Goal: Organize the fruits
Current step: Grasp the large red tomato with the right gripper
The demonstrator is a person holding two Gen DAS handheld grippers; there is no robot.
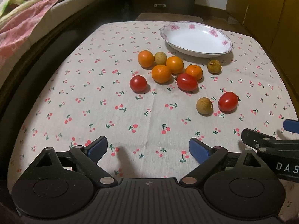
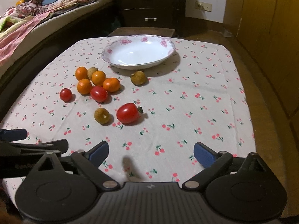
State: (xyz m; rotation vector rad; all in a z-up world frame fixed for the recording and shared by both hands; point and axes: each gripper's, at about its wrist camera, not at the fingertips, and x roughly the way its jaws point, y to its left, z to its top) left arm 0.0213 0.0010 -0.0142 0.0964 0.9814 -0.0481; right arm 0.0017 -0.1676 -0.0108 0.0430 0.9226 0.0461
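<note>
Several small oranges [image 1: 161, 73] [image 2: 85, 86] lie clustered mid-table on the cherry-print cloth. Among and near them are three red tomatoes: one at the left [image 1: 138, 83], one touching the cluster [image 1: 186, 81], and one apart, nearer me [image 1: 228, 101] [image 2: 128, 113]. Three brownish round fruits lie around, one of them [image 1: 204, 105] [image 2: 101, 115] beside that near tomato. An empty white plate [image 1: 196, 39] [image 2: 138, 54] with pink flowers sits behind the fruit. My left gripper [image 1: 148, 147] and right gripper [image 2: 151, 152] hover open over the near cloth, nothing between their blue pads.
The cloth [image 2: 186, 112] covers a small table whose right half holds no objects. A bed with bedding [image 1: 28, 18] runs along the left, dark drawers [image 2: 149, 9] stand behind, and a wooden cabinet [image 2: 271, 37] is to the right.
</note>
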